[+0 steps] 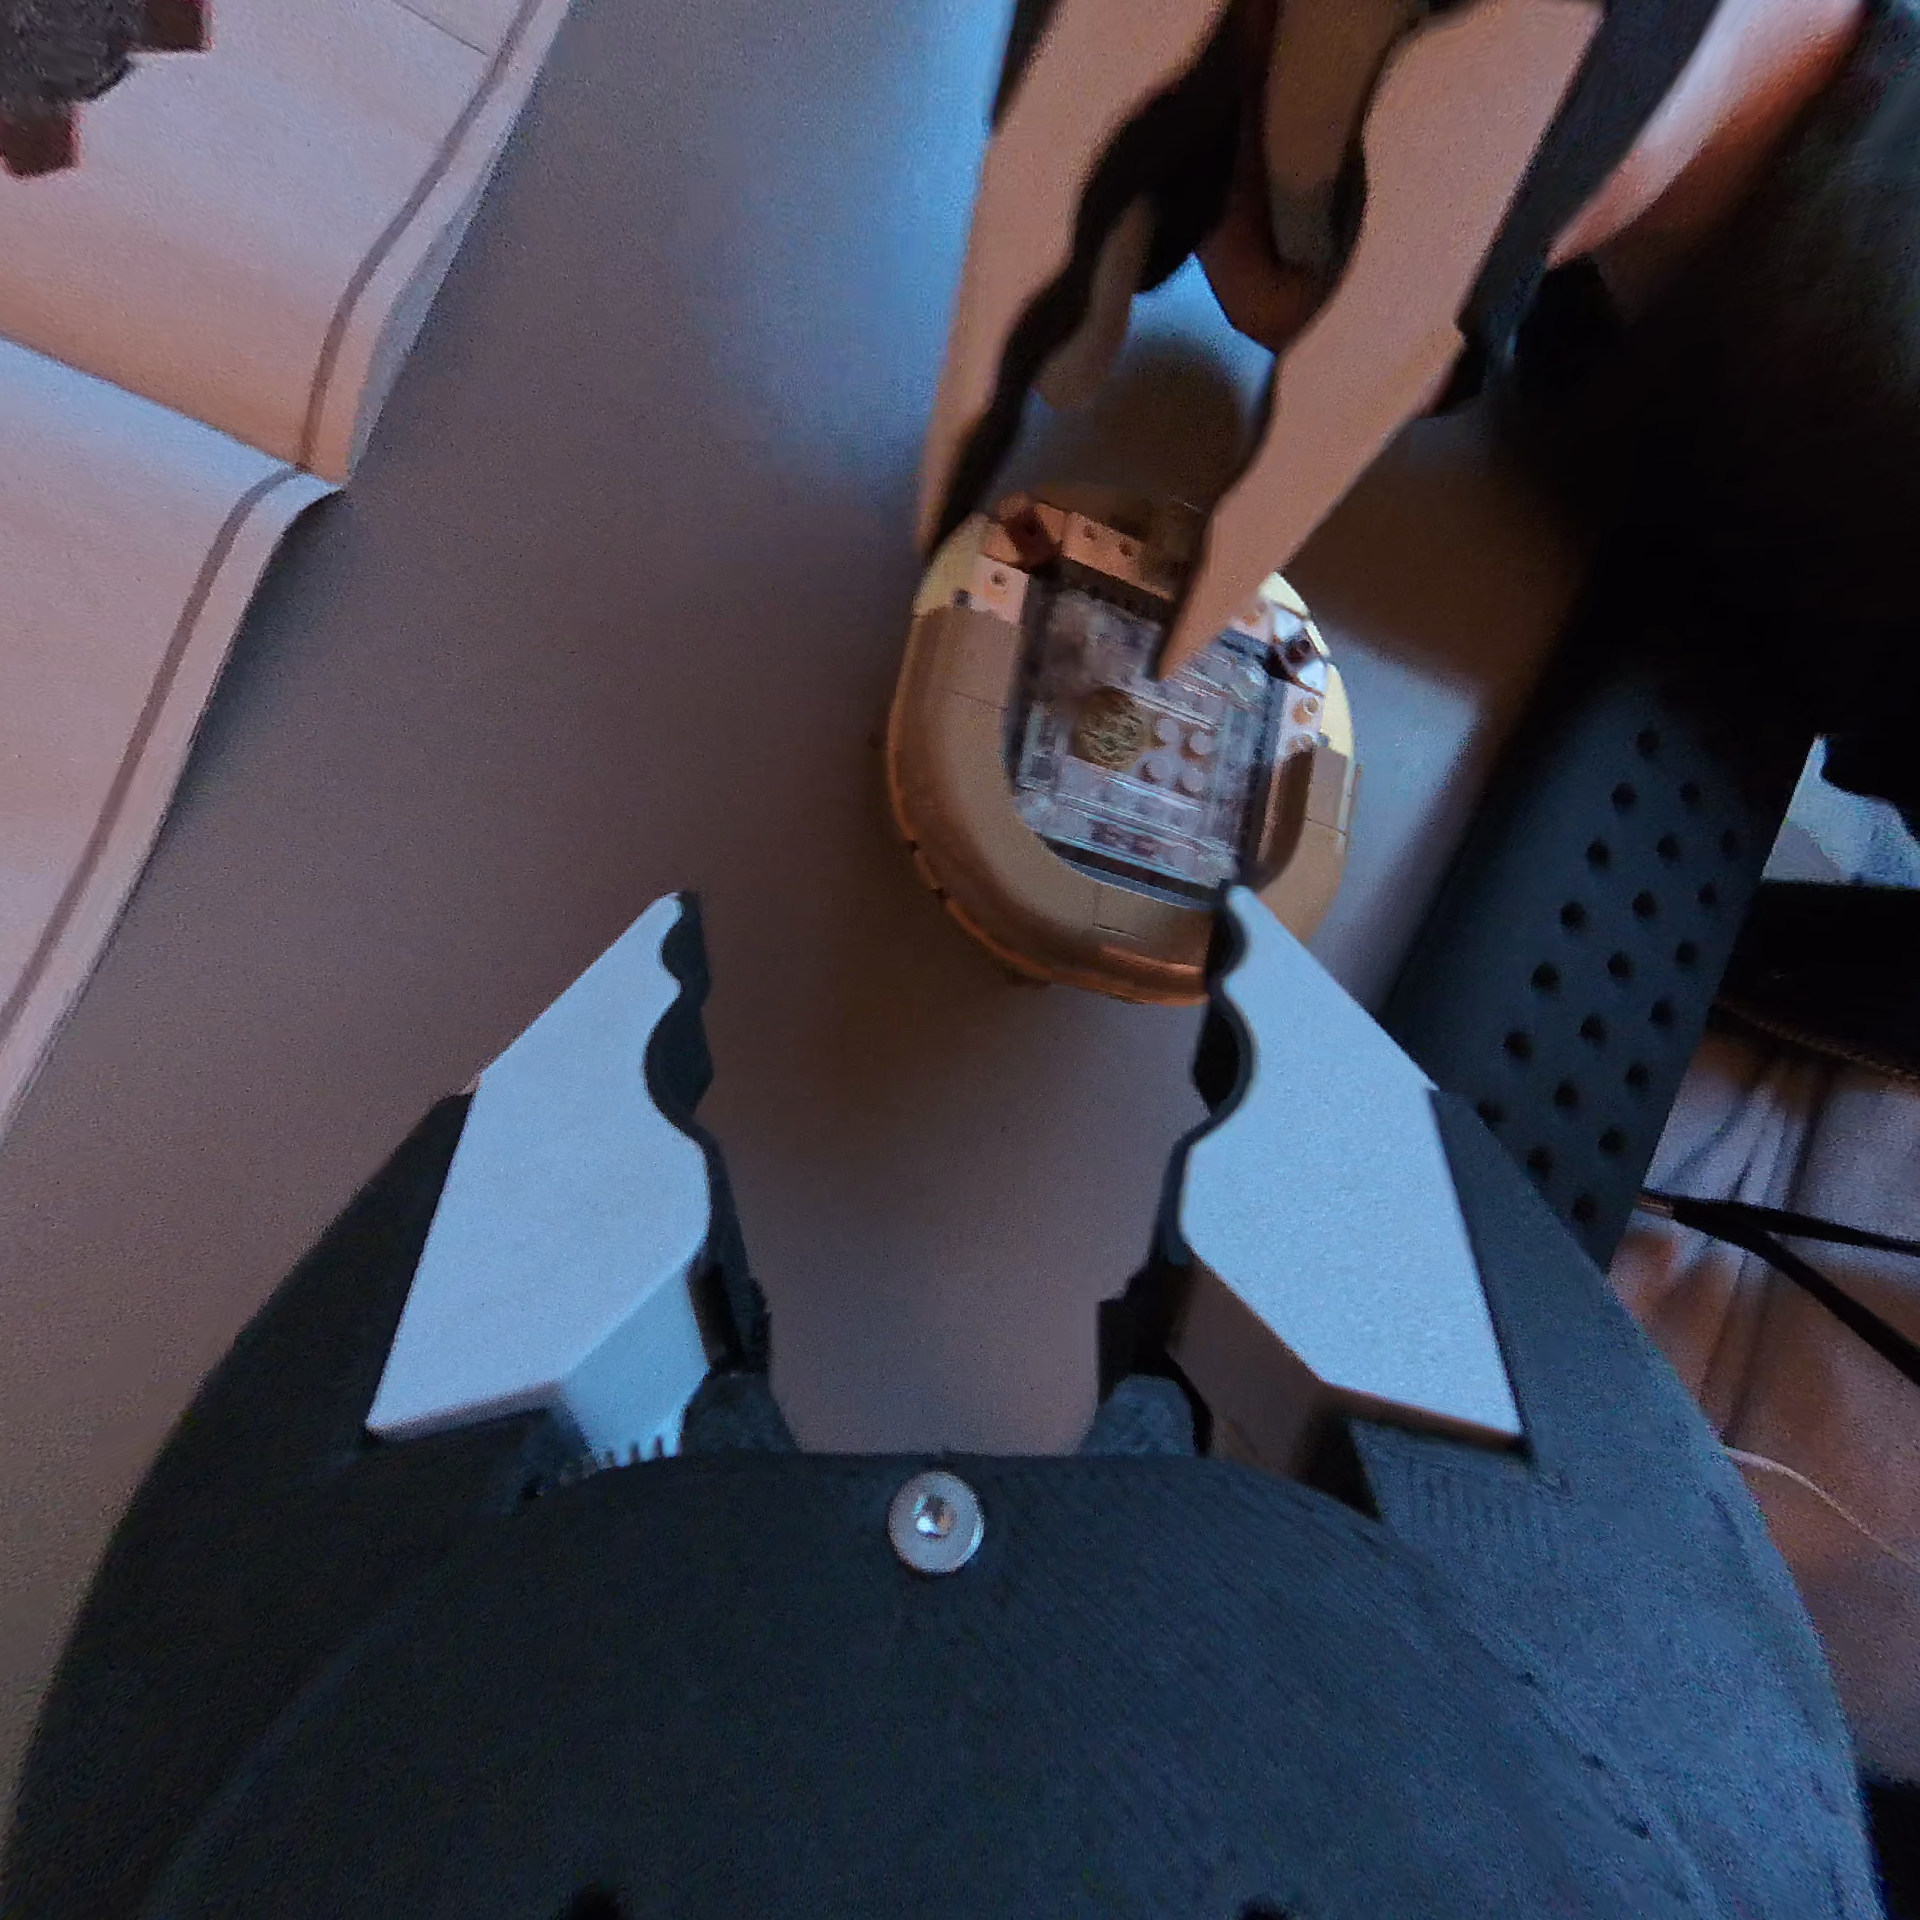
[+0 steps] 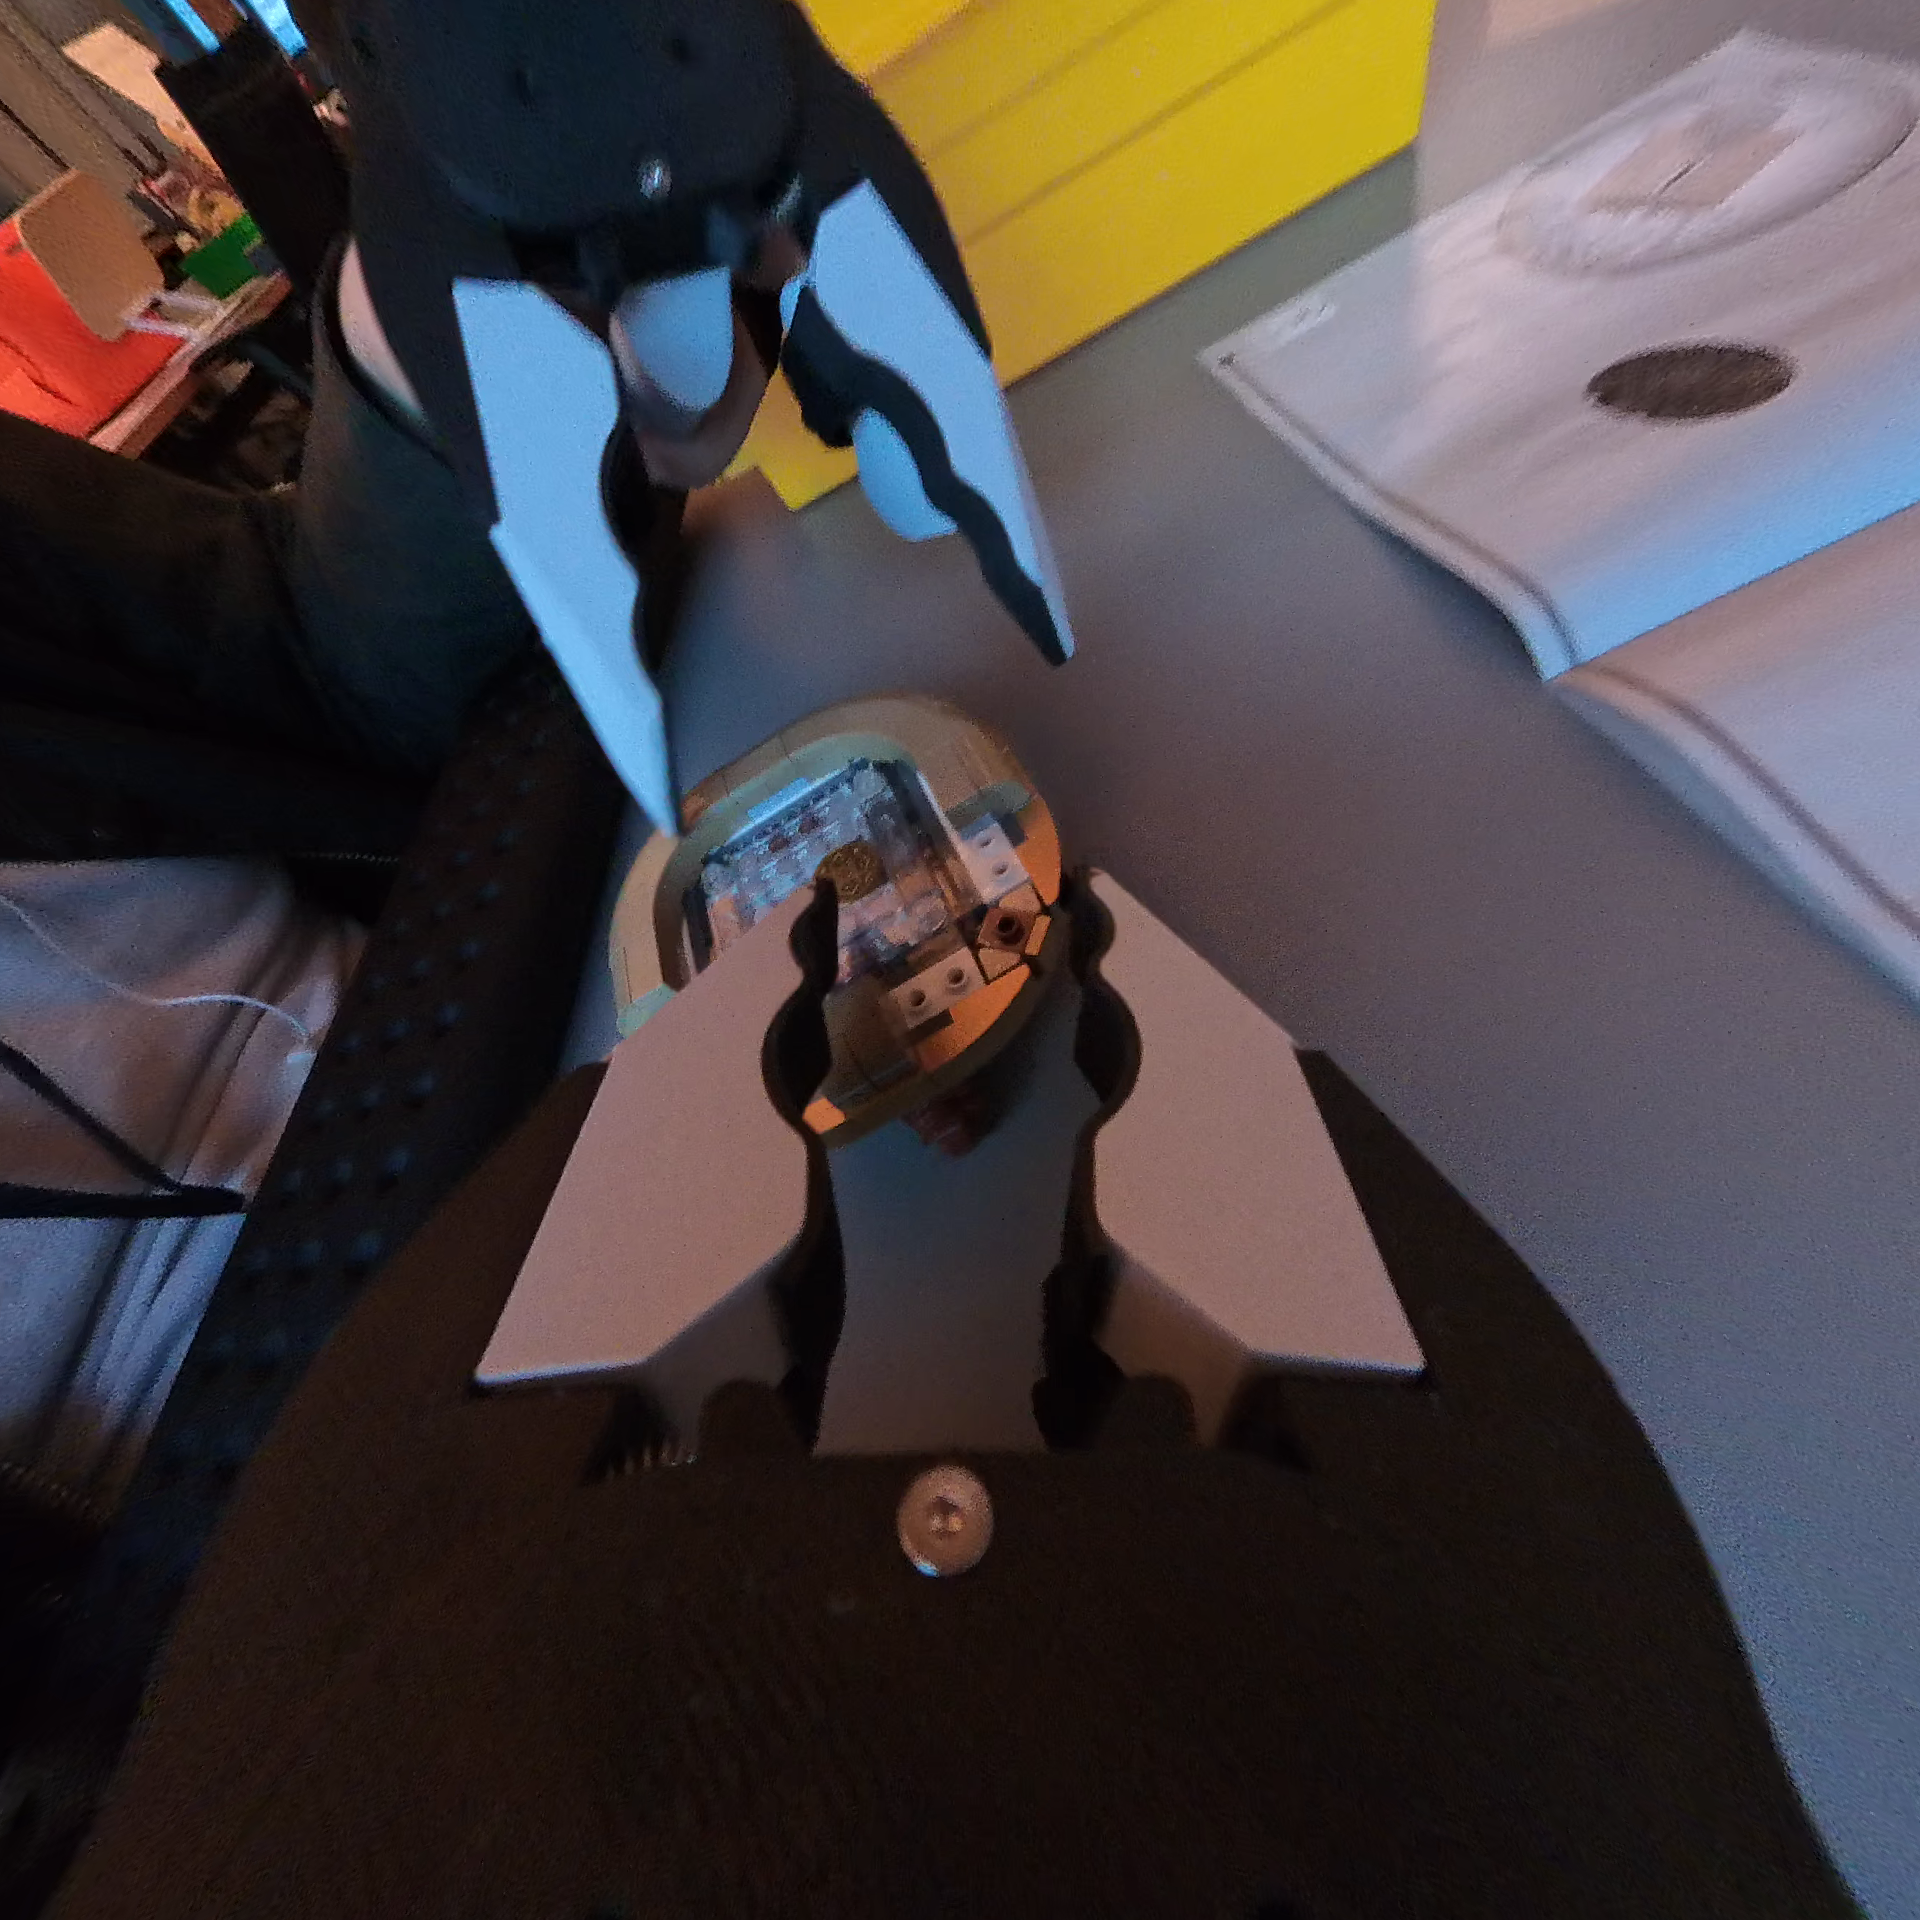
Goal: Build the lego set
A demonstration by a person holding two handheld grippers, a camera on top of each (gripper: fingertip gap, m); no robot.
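The lego model [image 1: 966, 790] is a rounded tan build with a clear studded middle, a gold round tile and white bricks on its far rim. It stands on the grey table; it also shows in the right wrist view [image 2: 727, 821]. My left gripper [image 1: 956, 902] is open and empty, with its right fingertip at the model's near rim. My right gripper [image 2: 954, 888] comes down from above with its jaws half apart, astride the white-brick corner [image 2: 935, 997]: one fingertip over the clear middle, one at the outer rim. I cannot tell whether it clamps. It also shows in the left wrist view [image 1: 1049, 603].
White moulded trays [image 2: 1558, 499] lie on the table; they also show in the left wrist view [image 1: 208, 312]. Dark brown pieces [image 1: 62, 94] lie on the far tray. A yellow box [image 2: 1143, 156] stands behind. A black perforated bar [image 1: 1621, 935] runs along the table edge beside the model. The gap from one gripper's tips to the other's is roughly 6 centimeters.
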